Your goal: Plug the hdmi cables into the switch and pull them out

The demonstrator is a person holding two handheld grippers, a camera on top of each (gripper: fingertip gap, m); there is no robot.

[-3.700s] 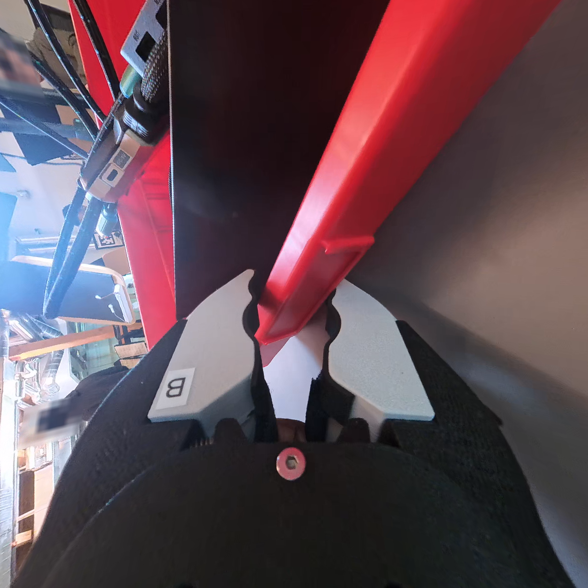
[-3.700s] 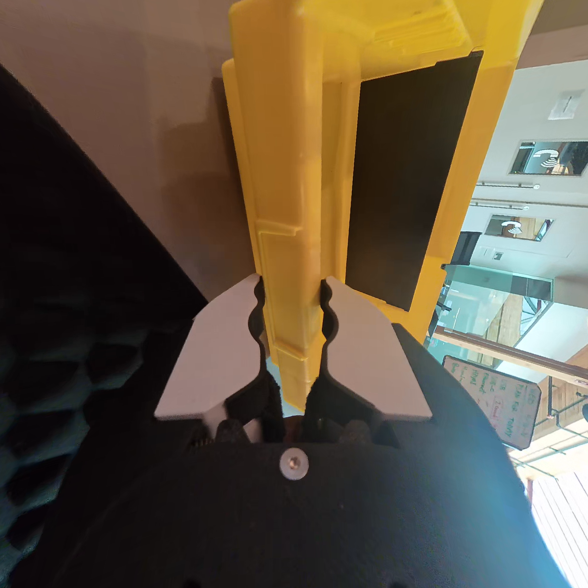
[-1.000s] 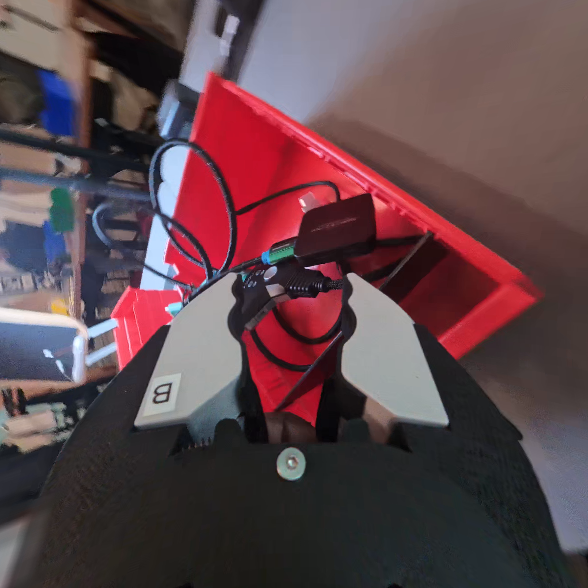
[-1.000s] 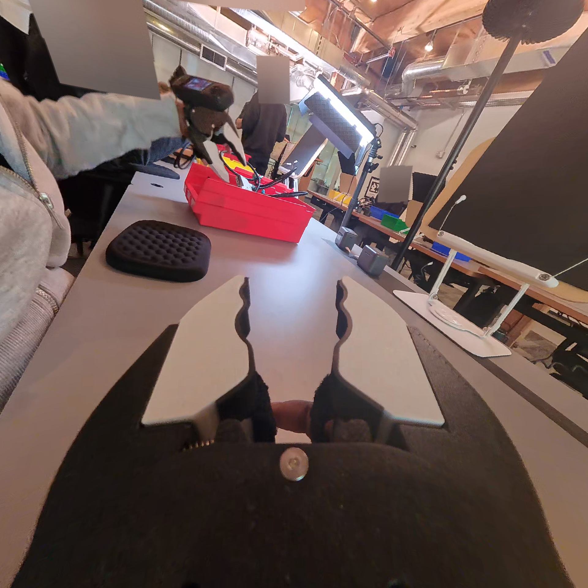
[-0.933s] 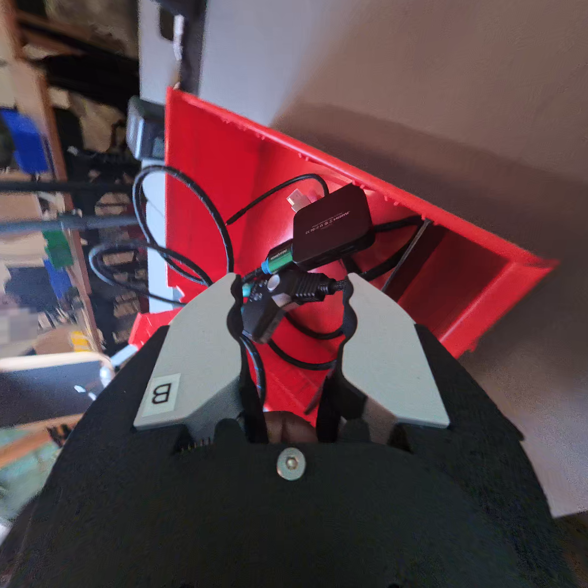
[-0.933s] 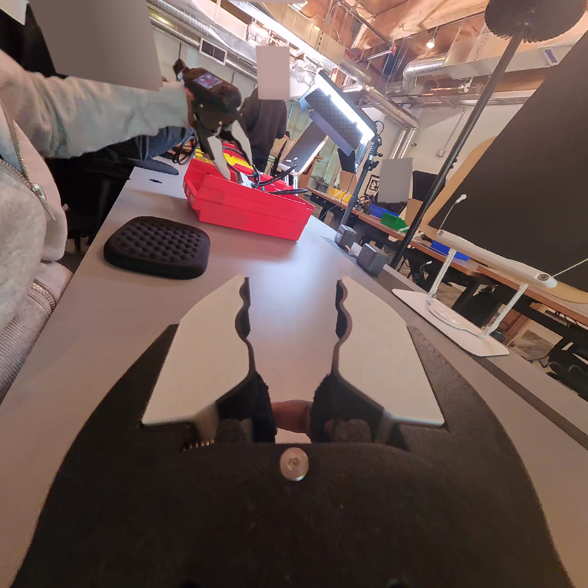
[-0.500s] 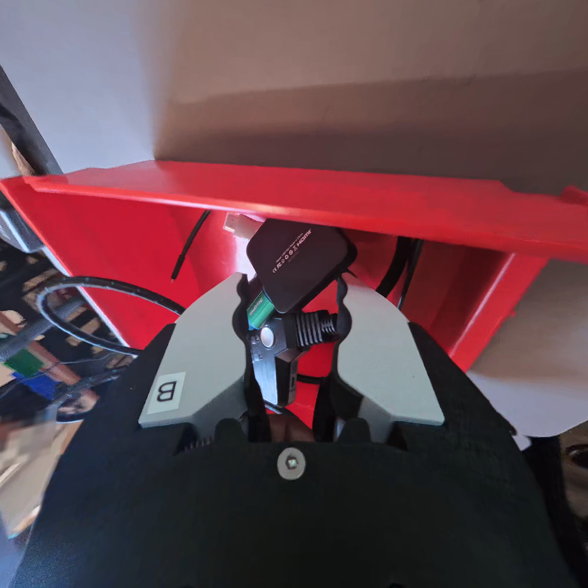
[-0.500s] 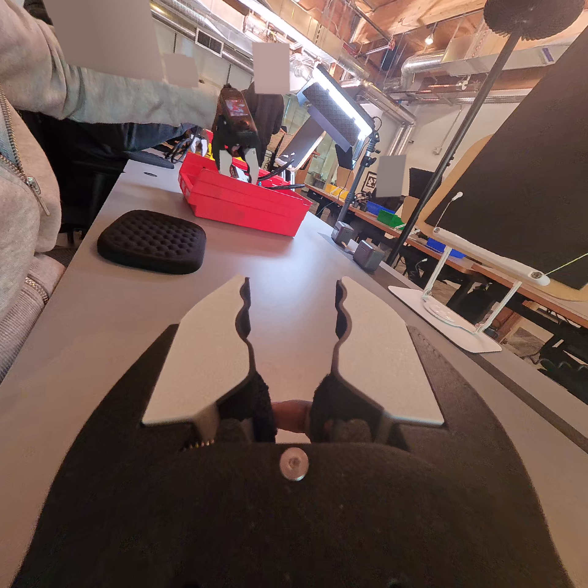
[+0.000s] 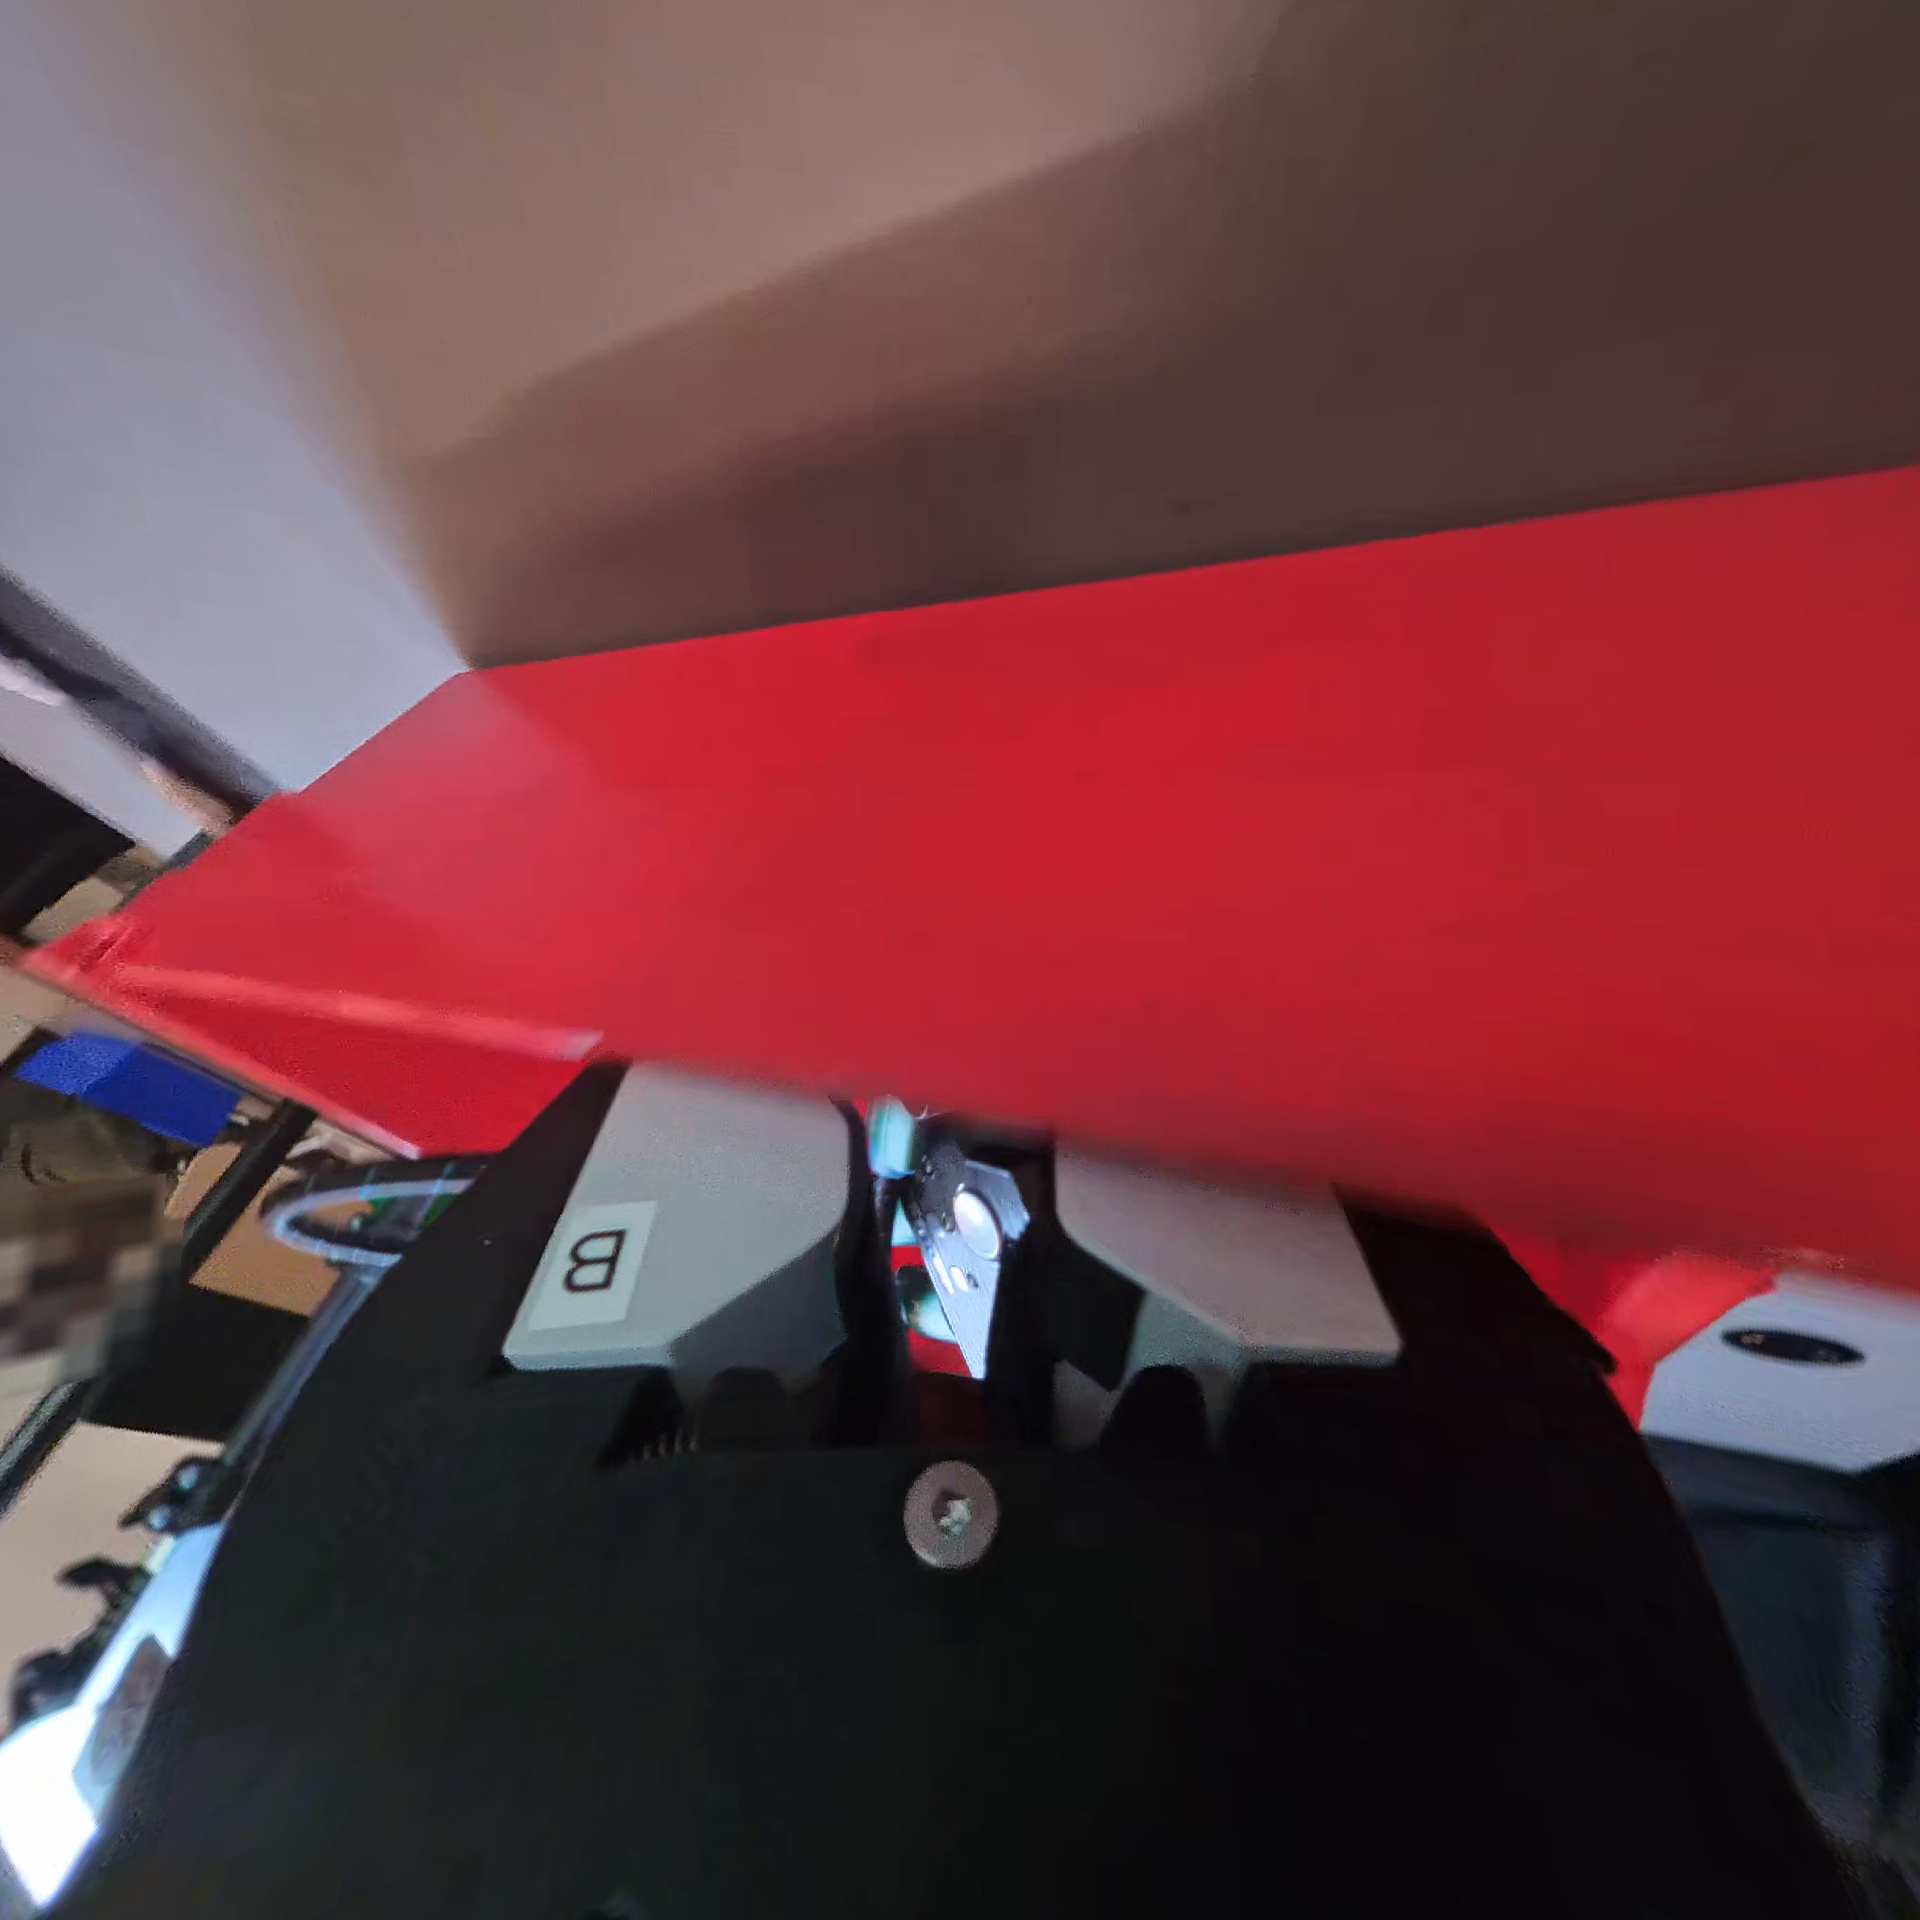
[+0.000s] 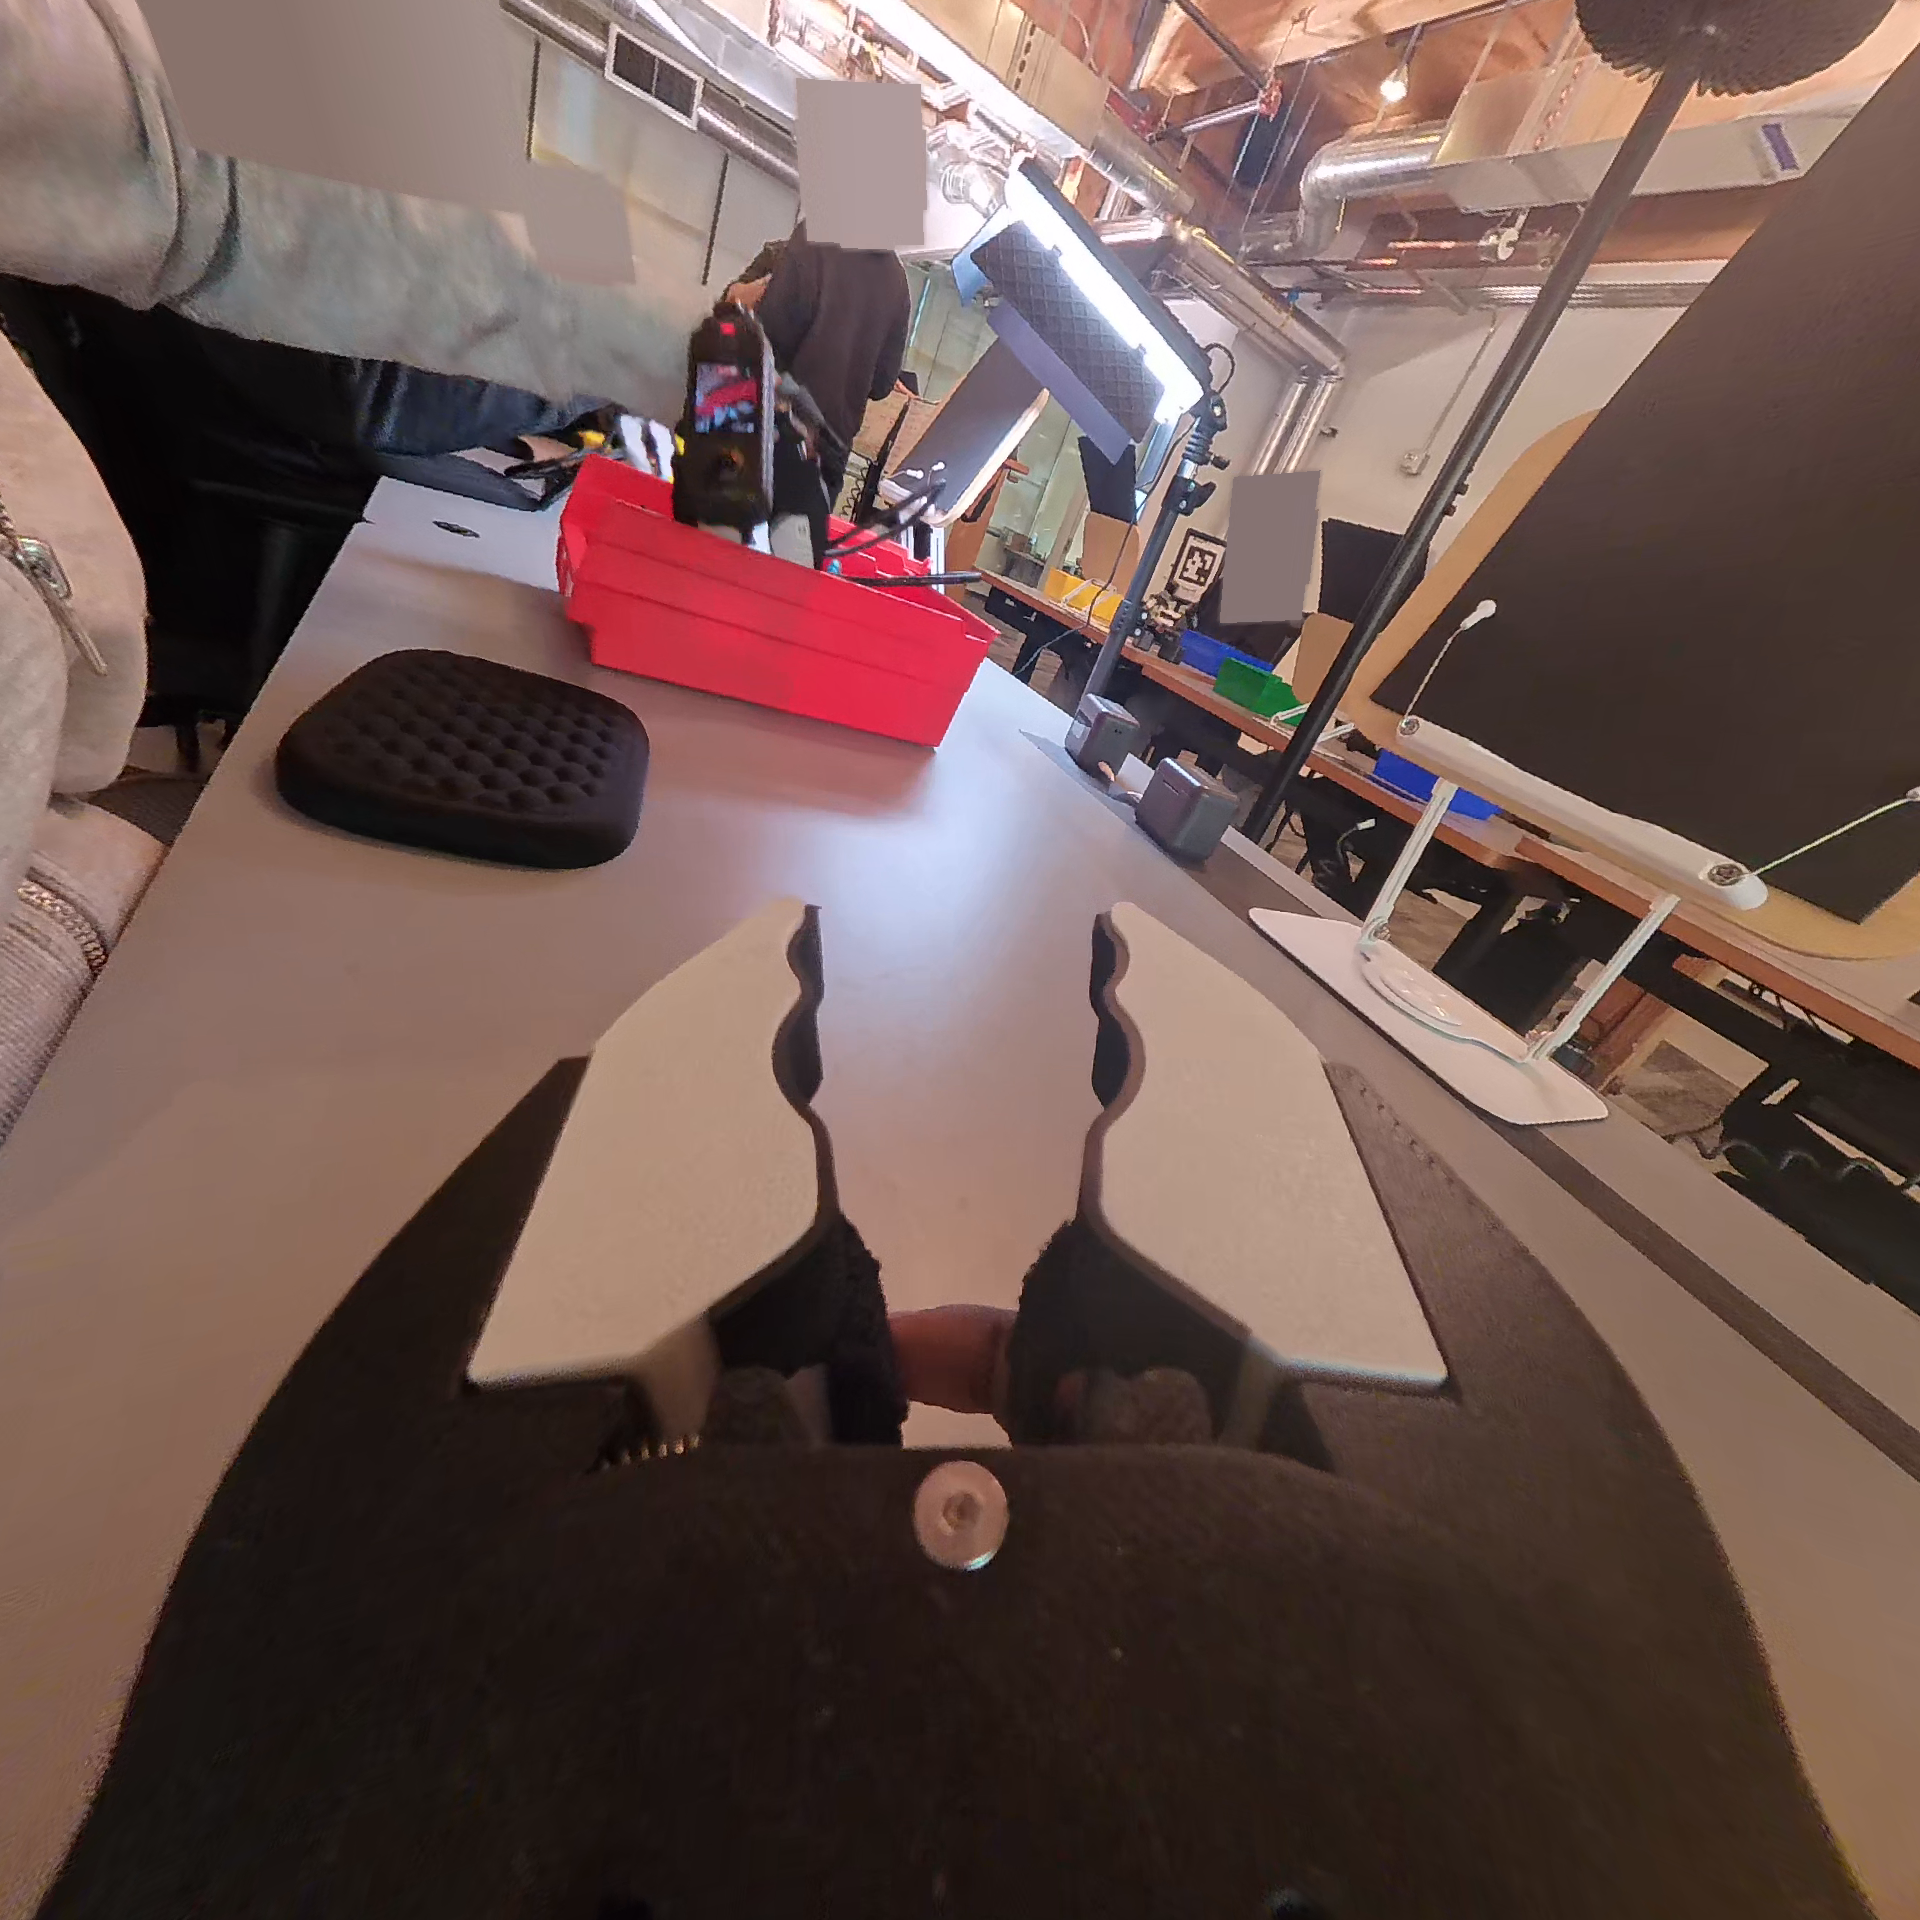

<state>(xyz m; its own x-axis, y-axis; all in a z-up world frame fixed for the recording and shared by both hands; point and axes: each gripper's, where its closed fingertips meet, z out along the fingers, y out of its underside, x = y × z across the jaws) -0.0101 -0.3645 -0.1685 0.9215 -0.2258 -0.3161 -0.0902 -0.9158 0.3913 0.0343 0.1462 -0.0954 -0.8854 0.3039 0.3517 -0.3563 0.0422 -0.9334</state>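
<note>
In the left wrist view, the near wall of the red bin point(image 9: 1039, 831) fills the middle and hides my fingertips and the switch. My left gripper point(image 9: 951, 1153) is inside the bin, its jaws closed onto a black HDMI plug point(image 9: 966, 1226) with a round silver spot. A teal connector point(image 9: 889, 1124) shows just above the plug. In the right wrist view the left gripper point(image 10: 727, 457) reaches down into the red bin point(image 10: 769, 644), with black cables sticking out. My right gripper point(image 10: 951, 925) is open and empty, low over the grey table point(image 10: 935, 831).
A black dimpled foam pad point(image 10: 462, 758) lies left of the bin. Two small grey cubes point(image 10: 1184, 805) and a white stand point(image 10: 1434, 997) holding a black panel stand along the table's right edge. A grey sleeve point(image 10: 312, 270) reaches over the table. Another person stands behind.
My left gripper has dropped lower into the bin and its jaws have closed in on the plug. The bin wall now hides the switch. My right gripper has barely moved.
</note>
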